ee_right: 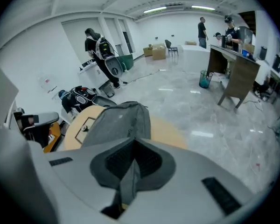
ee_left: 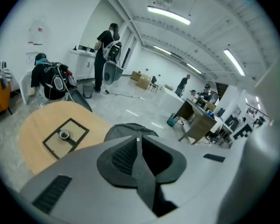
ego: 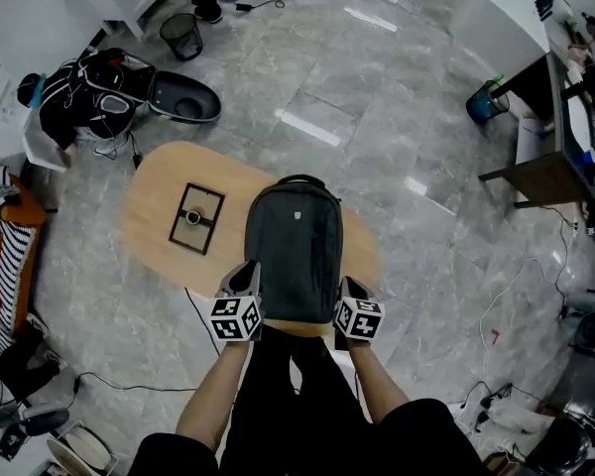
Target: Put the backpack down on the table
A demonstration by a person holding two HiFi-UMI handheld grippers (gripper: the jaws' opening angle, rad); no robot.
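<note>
A dark grey backpack [ego: 294,246] lies lengthwise over the oval wooden table [ego: 154,216], its near end at the table's front edge. My left gripper [ego: 249,276] holds its near left corner and my right gripper [ego: 345,288] its near right corner. In the left gripper view the left gripper [ee_left: 141,164] is shut on a grey strip of the backpack [ee_left: 126,130]. Along the right gripper [ee_right: 129,174], a grey strap is pinched the same way, with the backpack [ee_right: 116,122] just beyond. Whether the bag's underside rests on the table is hidden.
A black rectangular frame [ego: 196,218] with a small round object inside lies on the table's left half. Black bags [ego: 89,92] and a bin [ego: 181,36] stand on the floor at the far left. A desk [ego: 540,167] is at the right. A cable [ego: 129,385] trails over the floor.
</note>
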